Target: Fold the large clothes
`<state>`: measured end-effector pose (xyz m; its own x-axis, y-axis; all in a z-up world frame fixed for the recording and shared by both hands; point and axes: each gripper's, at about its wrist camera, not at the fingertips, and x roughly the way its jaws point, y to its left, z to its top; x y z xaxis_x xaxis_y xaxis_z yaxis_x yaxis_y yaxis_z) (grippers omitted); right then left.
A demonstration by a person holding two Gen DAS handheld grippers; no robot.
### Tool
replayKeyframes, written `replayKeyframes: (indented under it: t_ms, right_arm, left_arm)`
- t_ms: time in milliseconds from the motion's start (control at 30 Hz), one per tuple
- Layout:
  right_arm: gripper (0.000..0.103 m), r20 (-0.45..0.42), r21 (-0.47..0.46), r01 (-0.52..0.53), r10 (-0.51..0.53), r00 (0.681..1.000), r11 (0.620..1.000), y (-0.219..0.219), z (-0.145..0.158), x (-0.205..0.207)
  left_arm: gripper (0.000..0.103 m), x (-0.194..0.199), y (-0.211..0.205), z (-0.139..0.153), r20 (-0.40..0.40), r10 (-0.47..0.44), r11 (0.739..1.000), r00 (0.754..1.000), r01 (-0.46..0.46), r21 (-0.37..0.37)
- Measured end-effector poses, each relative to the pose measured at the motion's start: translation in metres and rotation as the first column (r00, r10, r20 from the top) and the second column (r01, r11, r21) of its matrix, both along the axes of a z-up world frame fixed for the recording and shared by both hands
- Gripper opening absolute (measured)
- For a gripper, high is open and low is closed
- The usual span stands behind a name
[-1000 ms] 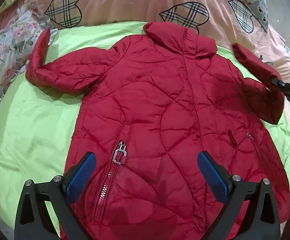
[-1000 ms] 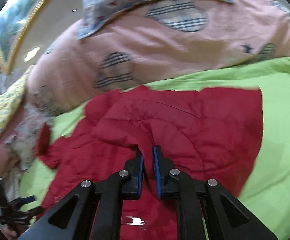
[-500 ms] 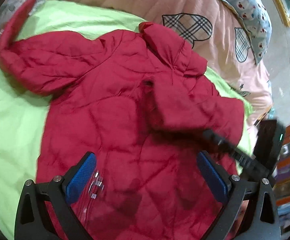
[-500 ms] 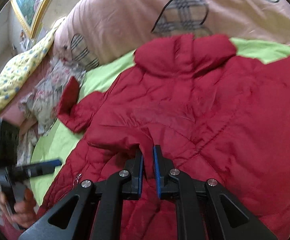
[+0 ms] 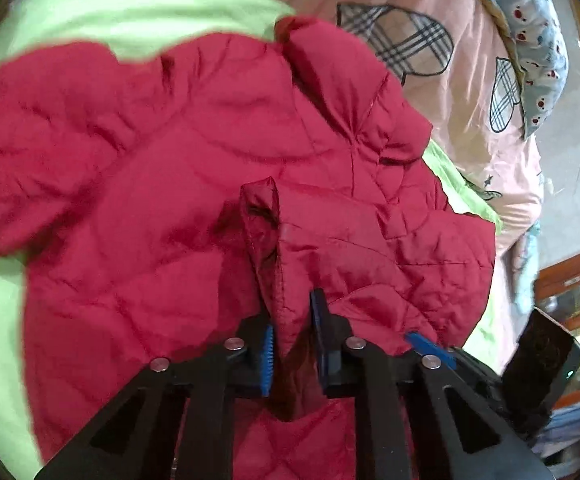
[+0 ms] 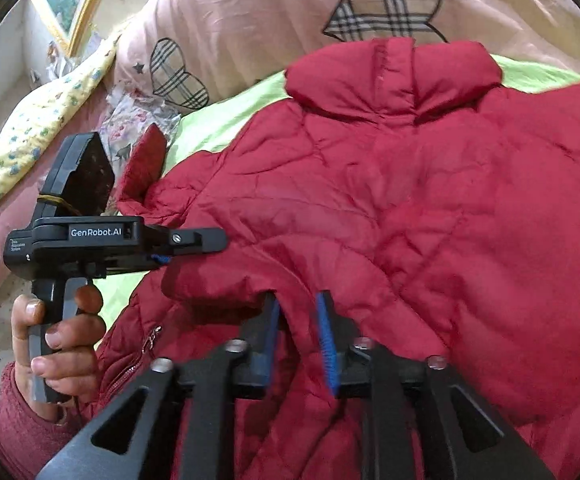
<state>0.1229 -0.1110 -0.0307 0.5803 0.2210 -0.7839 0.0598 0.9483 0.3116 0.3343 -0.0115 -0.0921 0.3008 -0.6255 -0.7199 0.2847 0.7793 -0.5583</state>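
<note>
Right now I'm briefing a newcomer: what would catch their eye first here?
The red jacket, spread over the green sheet, fills both views. A cuff fold stands up between the left gripper fingers, and behind lies a pink quilt with plaid hearts.

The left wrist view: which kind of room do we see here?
Probably a bedroom: the red jacket lies on a bed with a green sheet, a pink quilt with checked hearts behind it and a framed picture on the wall.
</note>
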Motion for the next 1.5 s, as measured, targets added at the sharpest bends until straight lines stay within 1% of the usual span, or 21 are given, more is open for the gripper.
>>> replayKeyframes:
  t_ms: [33, 67, 167, 233, 367, 433, 500, 533, 633, 700, 733, 800, 833, 933, 1000, 1033, 1067, 1200, 1333, 1433, 1500]
  right_arm:
    - [0.040, 0.009, 0.003, 0.030, -0.030, 1.000, 1.000, -0.007, 0.004, -0.007]
    - [0.043, 0.017, 0.003, 0.061, -0.061, 0.998, 0.998, -0.013, 0.008, -0.013]
    - [0.043, 0.065, -0.003, 0.159, -0.159, 0.985, 0.987, -0.038, 0.024, -0.030]
    - [0.043, 0.094, -0.053, 0.229, -0.223, 0.970, 0.972, -0.053, 0.034, -0.034]
    - [0.057, 0.133, -0.171, 0.323, -0.303, 0.944, 0.931, -0.077, 0.040, -0.030]
    - [0.057, 0.091, -0.205, 0.339, -0.327, 0.941, 0.918, -0.088, 0.027, -0.021]
    - [0.056, 0.032, -0.190, 0.343, -0.343, 0.939, 0.920, -0.097, 0.008, -0.013]
    - [0.056, 0.020, -0.195, 0.345, -0.348, 0.937, 0.918, -0.099, -0.001, -0.012]
    - [0.057, 0.030, -0.233, 0.339, -0.341, 0.939, 0.912, -0.095, -0.009, -0.011]
    - [0.057, 0.039, -0.254, 0.336, -0.338, 0.940, 0.907, -0.094, -0.013, -0.010]
    - [0.057, 0.049, -0.263, 0.339, -0.338, 0.940, 0.903, -0.094, -0.015, -0.010]
    - [0.057, 0.066, -0.271, 0.347, -0.342, 0.937, 0.898, -0.094, -0.016, -0.012]
    - [0.057, 0.075, -0.274, 0.350, -0.343, 0.937, 0.896, -0.094, -0.016, -0.013]
    - [0.057, 0.090, -0.266, 0.356, -0.344, 0.935, 0.896, -0.095, -0.016, -0.016]
    - [0.057, 0.094, -0.260, 0.361, -0.349, 0.932, 0.895, -0.097, -0.017, -0.019]
    - [0.057, 0.095, -0.257, 0.365, -0.352, 0.931, 0.895, -0.099, -0.017, -0.020]
    - [0.057, 0.096, -0.255, 0.365, -0.352, 0.931, 0.895, -0.099, -0.017, -0.022]
    - [0.057, 0.086, -0.280, 0.361, -0.351, 0.932, 0.890, -0.095, -0.019, -0.021]
    - [0.057, 0.084, -0.295, 0.358, -0.349, 0.933, 0.886, -0.093, -0.019, -0.019]
    - [0.057, 0.115, -0.262, 0.363, -0.344, 0.932, 0.894, -0.094, -0.016, -0.024]
    - [0.057, 0.157, -0.223, 0.364, -0.336, 0.929, 0.904, -0.097, -0.009, -0.032]
  left_arm:
    - [0.014, -0.004, 0.002, 0.006, 0.044, 0.013, 0.999, 0.999, -0.015, 0.034]
    - [0.014, -0.007, 0.004, 0.010, 0.074, 0.025, 0.998, 0.997, -0.030, 0.061]
    - [0.014, -0.007, 0.011, 0.015, 0.150, 0.059, 0.985, 0.987, -0.081, 0.149]
    - [0.014, -0.004, 0.010, 0.013, 0.182, 0.060, 0.975, 0.981, -0.097, 0.202]
    - [0.015, -0.006, -0.001, 0.006, 0.210, 0.055, 0.954, 0.976, -0.113, 0.277]
    - [0.017, -0.011, -0.006, 0.003, 0.229, 0.048, 0.938, 0.972, -0.123, 0.324]
    - [0.024, -0.024, -0.010, 0.008, 0.256, 0.047, 0.924, 0.965, -0.139, 0.356]
    - [0.029, -0.030, -0.013, 0.011, 0.276, 0.065, 0.915, 0.959, -0.167, 0.366]
    - [0.031, -0.046, 0.000, 0.028, 0.368, 0.152, 0.899, 0.918, -0.283, 0.335]
    - [0.031, -0.061, 0.003, 0.041, 0.409, 0.168, 0.911, 0.897, -0.300, 0.282]
    - [0.031, -0.069, 0.000, 0.048, 0.430, 0.157, 0.926, 0.889, -0.283, 0.248]
    - [0.033, -0.073, -0.015, 0.051, 0.429, 0.092, 0.949, 0.899, -0.209, 0.234]
    - [0.034, -0.073, -0.027, 0.049, 0.416, 0.054, 0.951, 0.908, -0.173, 0.255]
    - [0.034, -0.065, -0.063, 0.031, 0.397, -0.006, 0.921, 0.918, -0.150, 0.359]
    - [0.034, -0.053, -0.073, 0.013, 0.357, -0.006, 0.898, 0.934, -0.152, 0.412]
    - [0.036, -0.045, -0.074, -0.001, 0.329, 0.010, 0.874, 0.944, -0.169, 0.456]
    - [0.037, -0.040, -0.073, -0.008, 0.319, 0.026, 0.866, 0.947, -0.181, 0.467]
    - [0.039, -0.027, -0.068, -0.020, 0.301, 0.057, 0.883, 0.952, -0.189, 0.430]
    - [0.040, -0.030, -0.070, -0.020, 0.308, 0.055, 0.874, 0.950, -0.195, 0.444]
    - [0.043, -0.046, -0.062, -0.014, 0.300, 0.074, 0.891, 0.951, -0.198, 0.409]
    - [0.049, -0.053, -0.053, -0.011, 0.292, 0.089, 0.903, 0.952, -0.201, 0.379]
